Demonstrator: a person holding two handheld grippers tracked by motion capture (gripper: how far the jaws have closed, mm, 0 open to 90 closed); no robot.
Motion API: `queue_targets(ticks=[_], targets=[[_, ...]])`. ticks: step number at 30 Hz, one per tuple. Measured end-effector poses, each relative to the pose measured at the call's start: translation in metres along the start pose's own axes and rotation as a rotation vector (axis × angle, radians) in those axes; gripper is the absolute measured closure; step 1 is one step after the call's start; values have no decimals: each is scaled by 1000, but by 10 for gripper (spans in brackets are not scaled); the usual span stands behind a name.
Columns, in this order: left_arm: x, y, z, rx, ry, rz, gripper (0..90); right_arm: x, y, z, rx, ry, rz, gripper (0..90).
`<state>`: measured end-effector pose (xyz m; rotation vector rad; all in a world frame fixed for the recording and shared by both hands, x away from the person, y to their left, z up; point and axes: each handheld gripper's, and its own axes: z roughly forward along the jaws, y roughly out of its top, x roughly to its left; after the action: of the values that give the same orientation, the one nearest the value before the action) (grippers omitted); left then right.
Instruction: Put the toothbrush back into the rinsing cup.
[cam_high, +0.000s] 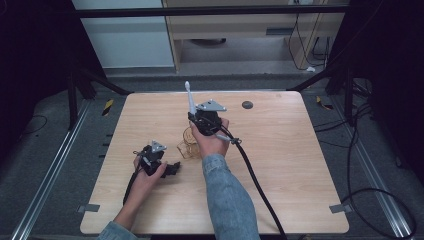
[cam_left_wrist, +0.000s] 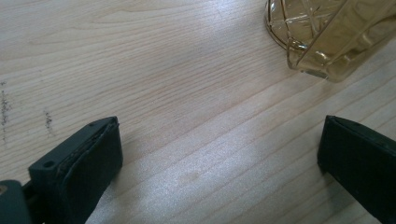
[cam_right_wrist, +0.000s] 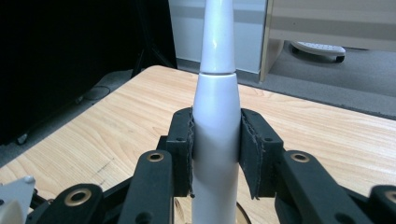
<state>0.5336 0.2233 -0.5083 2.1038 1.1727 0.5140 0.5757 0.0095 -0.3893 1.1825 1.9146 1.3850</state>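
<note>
Right gripper (cam_high: 196, 119) fingers clamp white toothbrush (cam_right_wrist: 215, 135) upright, ready to lower into amber glass (cam_high: 189, 143); left gripper (cam_high: 172, 168) rests on bench (cam_high: 280, 165), fingers open, empty.

Desk (cam_left_wrist: 154, 70): pale wood grain, smooth, matt sheen.
Toothbrush (cam_right_wrist: 215, 121): white plastic, glossy, smooth.
Cup (cam_left_wrist: 327, 32): clear amber glass, faceted, glossy.
Claw pads (cam_right_wrist: 183, 149): black, matt, ribbed.

You have a white electric toothbrush (cam_right_wrist: 215, 121) held upright above the table's middle, brush head uppermost. Beneath it, an amber clear glass cup (cam_high: 188, 143) with cut facets lies tipped on its side.
</note>
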Motion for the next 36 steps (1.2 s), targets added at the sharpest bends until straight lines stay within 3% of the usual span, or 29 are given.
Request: queue_targets(ticks=[36], targets=[[0, 0, 0, 0, 4, -3, 0, 3, -17, 7, 79, 1, -42, 669]])
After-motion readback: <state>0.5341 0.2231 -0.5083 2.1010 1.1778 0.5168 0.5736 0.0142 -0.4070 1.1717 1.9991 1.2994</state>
